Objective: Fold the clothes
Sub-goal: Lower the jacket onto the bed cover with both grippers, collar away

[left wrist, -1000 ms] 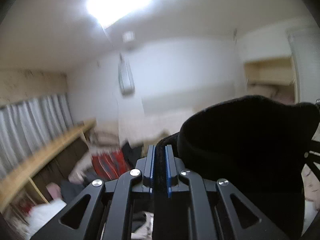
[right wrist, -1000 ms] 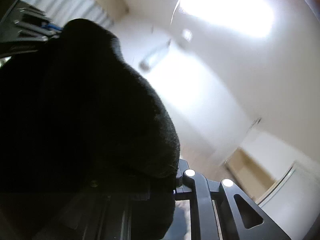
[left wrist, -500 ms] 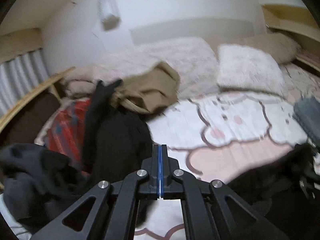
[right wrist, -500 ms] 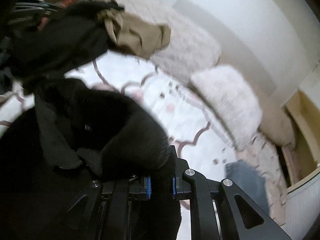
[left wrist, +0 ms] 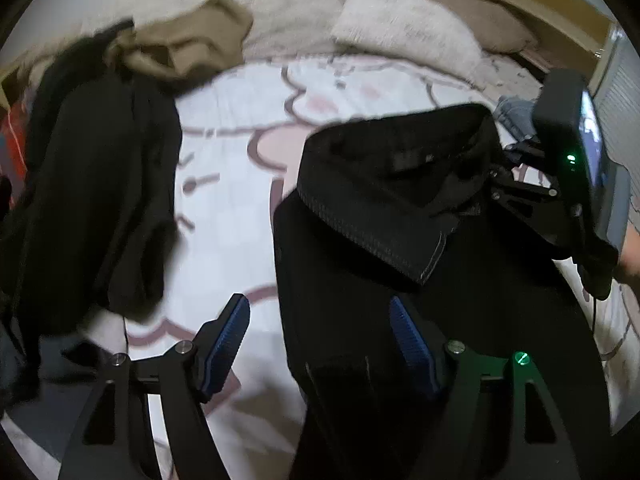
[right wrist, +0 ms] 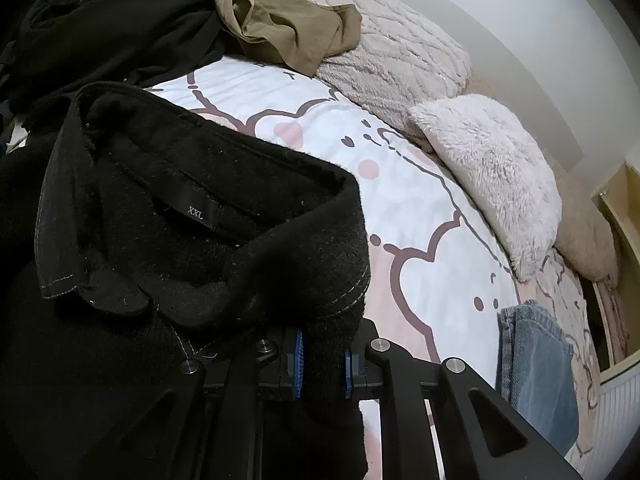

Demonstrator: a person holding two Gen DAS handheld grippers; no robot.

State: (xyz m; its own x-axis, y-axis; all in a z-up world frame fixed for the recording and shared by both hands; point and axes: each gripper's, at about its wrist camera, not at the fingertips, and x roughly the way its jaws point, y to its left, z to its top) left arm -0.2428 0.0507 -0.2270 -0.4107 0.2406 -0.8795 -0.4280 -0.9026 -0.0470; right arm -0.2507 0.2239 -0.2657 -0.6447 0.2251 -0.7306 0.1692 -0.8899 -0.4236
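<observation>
My right gripper [right wrist: 321,364] pinches the thick, floppy black jacket [right wrist: 208,216] by its collar; left gripper [left wrist: 320,344], wide open, should take the shoulder ahead.

Between my black jacket [left wrist: 400,208] and the heap of dark clothes [left wrist: 88,184] on my left, a strip of bare bedsheet [left wrist: 224,216] gives room to pass. A khaki garment [right wrist: 288,32] closes its far end. Beyond the jacket collar the sheet lies open up to the fluffy pillow [right wrist: 492,172]. Folded jeans [right wrist: 536,376] block my right side.
</observation>
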